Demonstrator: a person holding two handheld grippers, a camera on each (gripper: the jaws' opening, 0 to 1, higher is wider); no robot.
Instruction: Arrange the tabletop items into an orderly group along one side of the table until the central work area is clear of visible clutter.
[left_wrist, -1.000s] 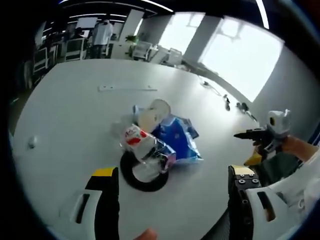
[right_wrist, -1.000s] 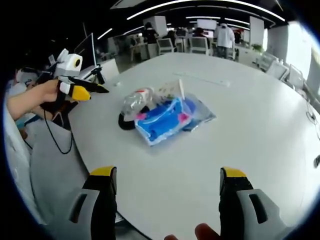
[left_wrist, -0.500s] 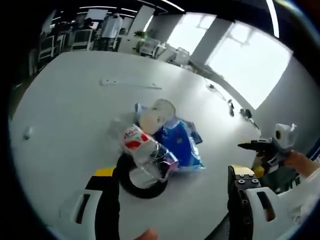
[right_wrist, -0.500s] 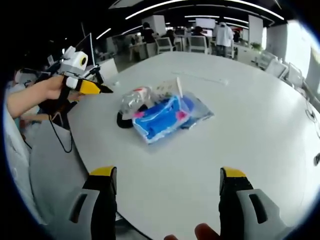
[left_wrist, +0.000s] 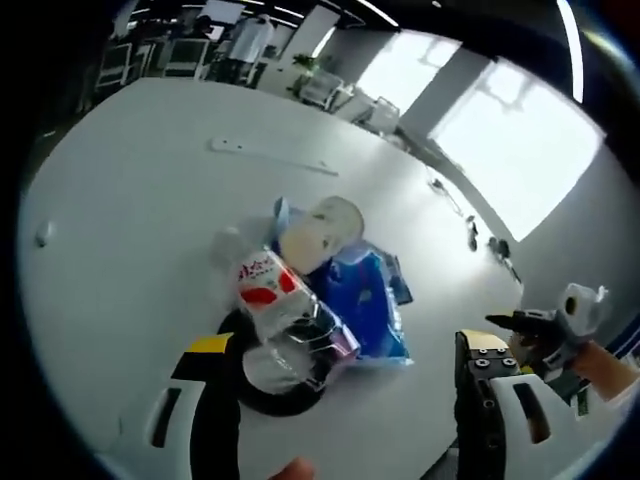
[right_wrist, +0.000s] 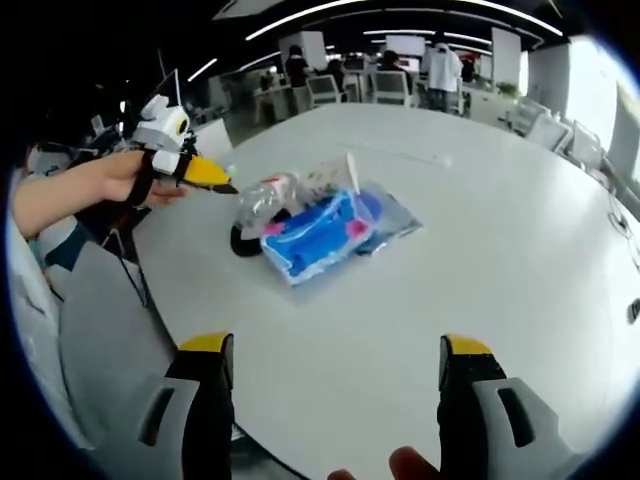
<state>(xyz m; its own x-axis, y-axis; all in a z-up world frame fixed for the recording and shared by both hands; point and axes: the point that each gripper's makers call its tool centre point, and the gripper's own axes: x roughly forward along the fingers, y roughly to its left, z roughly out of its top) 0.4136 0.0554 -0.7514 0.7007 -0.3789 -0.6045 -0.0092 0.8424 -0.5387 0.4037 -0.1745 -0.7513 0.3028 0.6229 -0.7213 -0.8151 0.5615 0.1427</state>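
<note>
in the left gripper view the left gripper (left_wrist: 340, 400) has its jaws spread wide with nothing between them, low over the near edge of the white table (left_wrist: 120, 200). just beyond its tips lies a black ring (left_wrist: 255, 385), and a crumpled clear plastic bottle with a red and white label (left_wrist: 275, 310) rests partly on it. touching the bottle's far side is a blue plastic package (left_wrist: 370, 310), with a round white lid-like thing (left_wrist: 320, 225) at the far end of the pile. farther out on the table lies a thin white strip (left_wrist: 270, 157). at the right edge of that view a hand holds the right gripper (left_wrist: 545, 325).

in the right gripper view the right gripper (right_wrist: 335, 400) also has its jaws spread and empty, well short of the same pile near the table's left edge.
</note>
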